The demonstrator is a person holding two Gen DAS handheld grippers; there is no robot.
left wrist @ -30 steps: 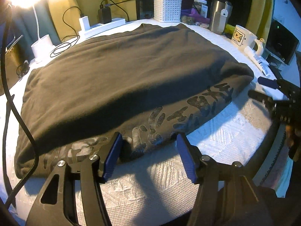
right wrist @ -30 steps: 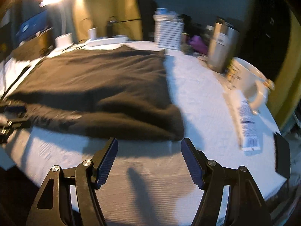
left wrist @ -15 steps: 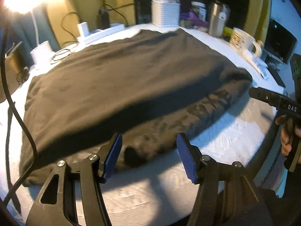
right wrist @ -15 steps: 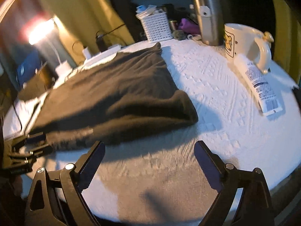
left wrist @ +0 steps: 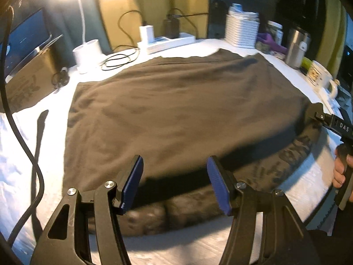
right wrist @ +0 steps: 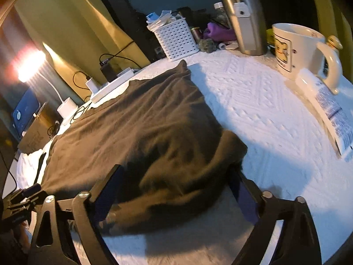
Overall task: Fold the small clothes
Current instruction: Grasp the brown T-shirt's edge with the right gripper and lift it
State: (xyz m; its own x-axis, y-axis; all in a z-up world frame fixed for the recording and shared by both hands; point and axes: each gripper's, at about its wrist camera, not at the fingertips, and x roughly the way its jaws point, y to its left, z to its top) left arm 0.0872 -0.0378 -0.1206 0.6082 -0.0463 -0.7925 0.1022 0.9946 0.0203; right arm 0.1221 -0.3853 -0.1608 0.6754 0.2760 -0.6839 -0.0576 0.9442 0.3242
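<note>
A dark shirt point(left wrist: 181, 114) lies folded on the white worktop point(right wrist: 264, 114). The left gripper point(left wrist: 175, 183) stands apart above its near edge; the right gripper point(right wrist: 176, 196), just narrowing, straddles its corner unclamped.

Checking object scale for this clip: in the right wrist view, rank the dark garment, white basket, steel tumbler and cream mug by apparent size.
1. dark garment, by far.
2. cream mug and steel tumbler: look alike, and the mug sits nearer the camera, so unranked.
3. white basket, smallest and farthest.
</note>
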